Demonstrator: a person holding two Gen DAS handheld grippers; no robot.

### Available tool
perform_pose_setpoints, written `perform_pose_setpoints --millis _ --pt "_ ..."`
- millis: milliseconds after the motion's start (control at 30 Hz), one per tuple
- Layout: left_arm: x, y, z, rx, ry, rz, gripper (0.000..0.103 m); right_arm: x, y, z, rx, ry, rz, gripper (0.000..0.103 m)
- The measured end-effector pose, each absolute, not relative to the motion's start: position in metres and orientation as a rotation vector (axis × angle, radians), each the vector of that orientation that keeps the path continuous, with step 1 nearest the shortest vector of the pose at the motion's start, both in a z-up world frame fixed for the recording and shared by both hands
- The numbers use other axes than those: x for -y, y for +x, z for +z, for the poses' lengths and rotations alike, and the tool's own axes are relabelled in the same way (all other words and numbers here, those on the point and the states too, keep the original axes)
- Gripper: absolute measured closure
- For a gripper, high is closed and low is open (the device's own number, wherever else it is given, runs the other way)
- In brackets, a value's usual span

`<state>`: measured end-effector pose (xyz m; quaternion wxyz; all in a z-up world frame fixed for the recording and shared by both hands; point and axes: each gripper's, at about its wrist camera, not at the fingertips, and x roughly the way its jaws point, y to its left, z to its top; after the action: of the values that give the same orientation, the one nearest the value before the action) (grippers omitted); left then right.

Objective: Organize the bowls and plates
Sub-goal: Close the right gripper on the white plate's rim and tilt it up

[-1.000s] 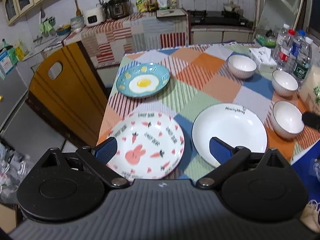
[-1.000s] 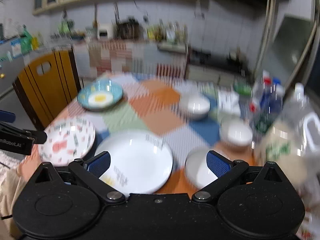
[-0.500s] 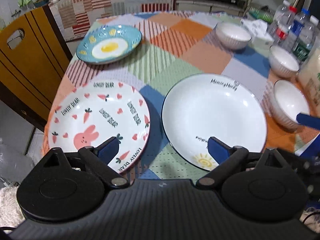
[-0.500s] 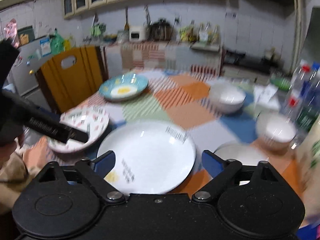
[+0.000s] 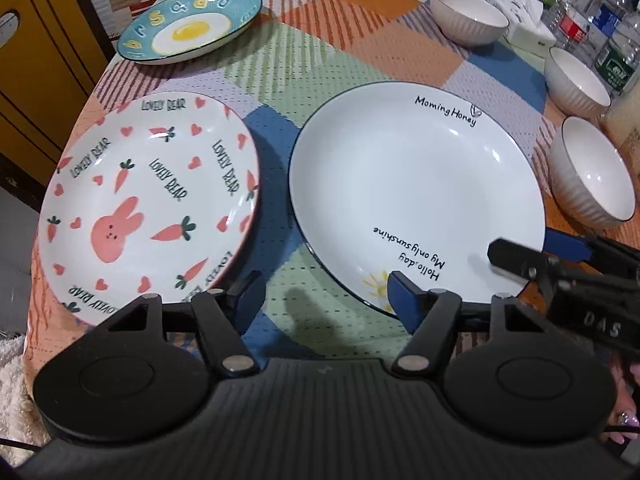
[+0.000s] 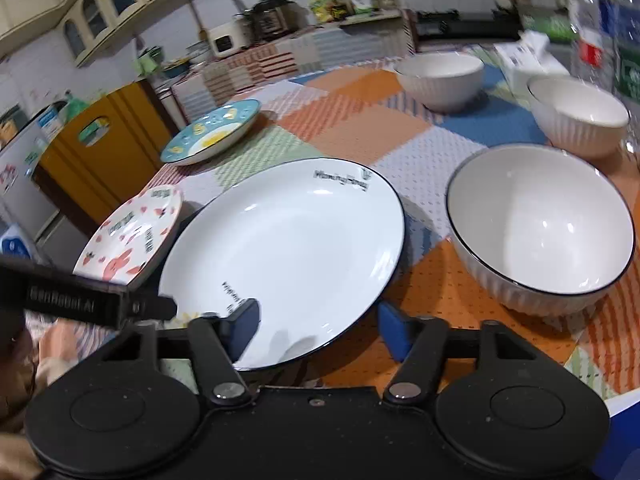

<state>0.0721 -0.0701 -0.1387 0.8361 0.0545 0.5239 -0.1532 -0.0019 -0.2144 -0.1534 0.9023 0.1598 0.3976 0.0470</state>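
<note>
Both the left gripper (image 5: 324, 292) and right gripper (image 6: 316, 320) gape wide and empty at the near rim of the white plate (image 5: 416, 188) lying flat on the tablecloth (image 5: 320, 60), so they risk colliding or chipping it

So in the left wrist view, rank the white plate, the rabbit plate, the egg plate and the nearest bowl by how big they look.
1. white plate
2. rabbit plate
3. egg plate, though it lies farthest away, so unsure
4. nearest bowl
</note>
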Motion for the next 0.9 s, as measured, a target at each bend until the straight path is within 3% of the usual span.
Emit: perform_pose_setpoints --millis 100,167,267,300,433,900 --pt "0.074 0.078 -0.147 -1.112 0.108 -0.309 0.045 0.217 0.004 -0.162 -0.832 0.338 0.089 0.052" --pt "0.071 0.08 -0.15 -1.089 0.064 -0.308 0.066 0.218 0.003 -0.166 -0.811 0.345 0.086 0.056" --pt "0.072 0.084 -0.153 -1.079 0.03 -0.319 0.072 0.217 0.0 -0.168 -0.77 0.316 0.066 0.063" --pt "0.072 0.086 -0.154 -1.078 0.02 -0.32 0.073 0.216 -0.002 -0.169 -0.751 0.288 0.056 0.071" --pt "0.076 0.089 -0.153 -1.096 0.03 -0.312 0.073 0.223 0.0 -0.17 -0.731 0.321 0.069 0.074" --pt "0.074 0.09 -0.116 -0.985 0.114 -0.292 0.073 0.22 0.005 -0.151 -0.693 0.299 0.111 0.074"
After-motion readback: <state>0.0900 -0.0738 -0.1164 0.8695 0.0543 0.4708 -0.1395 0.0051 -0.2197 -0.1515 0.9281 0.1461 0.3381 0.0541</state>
